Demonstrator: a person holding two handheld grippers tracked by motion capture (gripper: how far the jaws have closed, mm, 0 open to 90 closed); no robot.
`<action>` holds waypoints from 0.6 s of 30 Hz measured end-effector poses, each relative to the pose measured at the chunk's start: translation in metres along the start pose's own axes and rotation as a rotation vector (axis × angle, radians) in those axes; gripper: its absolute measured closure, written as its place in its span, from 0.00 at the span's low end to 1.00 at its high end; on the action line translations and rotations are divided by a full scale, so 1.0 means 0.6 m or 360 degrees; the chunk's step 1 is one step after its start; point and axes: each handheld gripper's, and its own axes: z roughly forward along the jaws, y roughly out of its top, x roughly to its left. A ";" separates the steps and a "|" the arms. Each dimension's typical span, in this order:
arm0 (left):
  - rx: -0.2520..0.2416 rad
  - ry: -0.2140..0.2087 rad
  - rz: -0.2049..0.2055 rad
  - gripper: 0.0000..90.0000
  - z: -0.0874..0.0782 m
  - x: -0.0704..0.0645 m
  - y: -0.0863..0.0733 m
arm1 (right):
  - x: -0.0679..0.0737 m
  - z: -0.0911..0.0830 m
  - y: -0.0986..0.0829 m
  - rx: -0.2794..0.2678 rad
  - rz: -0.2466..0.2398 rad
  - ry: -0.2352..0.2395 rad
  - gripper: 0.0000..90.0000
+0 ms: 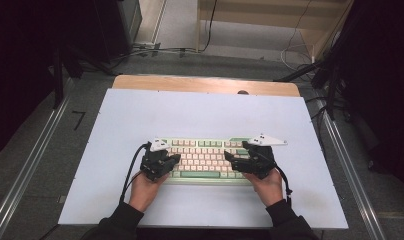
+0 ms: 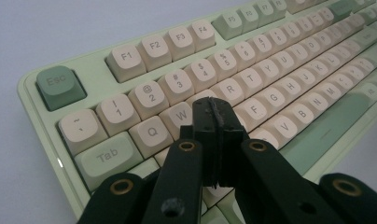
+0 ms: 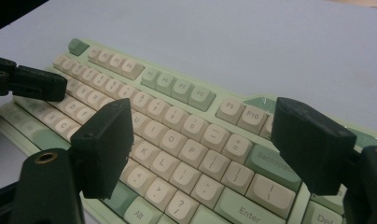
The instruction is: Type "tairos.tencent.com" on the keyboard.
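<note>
A pale green keyboard (image 1: 202, 161) with cream keys lies on the white mat, near the person's side. My left gripper (image 1: 176, 158) is over its left end. In the left gripper view the left gripper (image 2: 218, 112) has its two jaws pressed flat together with nothing between them, the tip just above the keyboard (image 2: 130, 79) near the E and D keys. My right gripper (image 1: 230, 159) is over the right end. In the right gripper view the right gripper (image 3: 205, 135) stands wide open above the letter and punctuation keys of the keyboard (image 3: 177, 88), holding nothing. The left gripper (image 3: 32, 81) shows there at the far left.
The white mat (image 1: 190, 115) covers a wooden table (image 1: 205, 84) and has free room behind and beside the keyboard. Metal rails (image 1: 35, 155) run along both sides. Cables (image 1: 155, 50) lie on the floor beyond the far edge.
</note>
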 end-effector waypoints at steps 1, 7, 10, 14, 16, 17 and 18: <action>-0.0002 0.0000 -0.0002 1.00 0.000 0.000 0.000 | 0.000 0.000 0.000 0.0001 -0.0001 -0.0001 0.22; 0.0000 -0.0005 -0.0011 1.00 0.001 0.001 0.000 | -0.001 0.000 0.000 0.0000 -0.0001 -0.0001 0.22; 0.0002 -0.0005 -0.0013 1.00 0.001 0.001 0.000 | -0.001 0.000 0.000 -0.0001 -0.0001 -0.0004 0.22; 0.0025 -0.0017 -0.0007 1.00 0.005 0.001 -0.001 | -0.001 0.001 -0.001 0.0001 -0.0003 -0.0004 0.22; 0.0024 -0.0020 -0.0013 1.00 0.005 0.000 -0.001 | -0.001 0.001 -0.001 0.0005 -0.0003 -0.0005 0.22; 0.0014 -0.0024 -0.0020 1.00 0.004 0.001 -0.001 | -0.001 0.002 -0.001 0.0005 0.0000 -0.0005 0.22; -0.0013 -0.0042 -0.0030 1.00 0.000 0.002 0.000 | -0.001 0.002 -0.001 0.0005 0.0000 -0.0005 0.22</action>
